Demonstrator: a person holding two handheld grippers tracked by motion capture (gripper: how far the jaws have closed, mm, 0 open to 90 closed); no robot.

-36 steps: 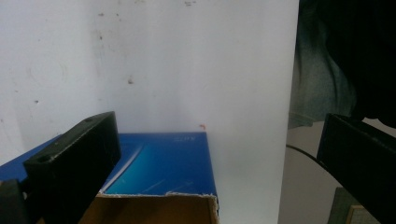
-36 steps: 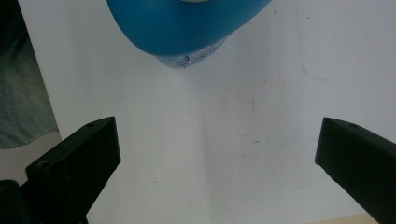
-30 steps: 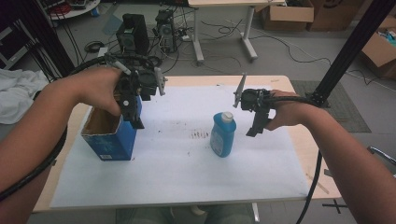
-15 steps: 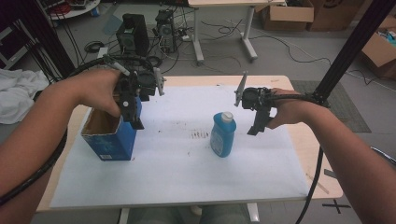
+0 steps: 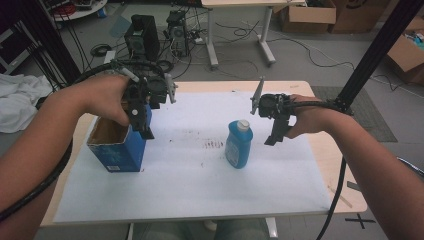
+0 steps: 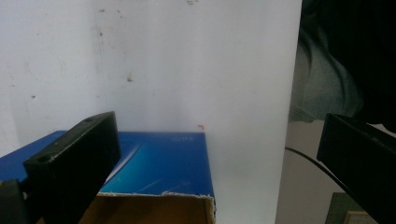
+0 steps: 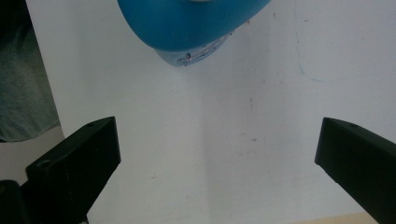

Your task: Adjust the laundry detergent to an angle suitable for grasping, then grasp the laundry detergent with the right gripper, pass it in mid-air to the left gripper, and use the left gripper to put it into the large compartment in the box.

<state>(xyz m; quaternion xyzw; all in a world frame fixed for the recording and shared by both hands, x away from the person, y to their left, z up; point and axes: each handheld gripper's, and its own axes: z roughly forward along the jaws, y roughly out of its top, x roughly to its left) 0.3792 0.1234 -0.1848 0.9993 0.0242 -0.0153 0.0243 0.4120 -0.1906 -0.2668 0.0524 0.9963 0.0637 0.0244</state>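
Currently right gripper (image 5: 278, 131) fingers spread, just right of blue bottle (image 5: 238, 145); left gripper (image 5: 143, 120) spread over open box (image 5: 116, 146). Centre bottle body before closing.

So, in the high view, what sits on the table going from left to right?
Box → left hand-held gripper at the box's right edge → bottle → right hand-held gripper.
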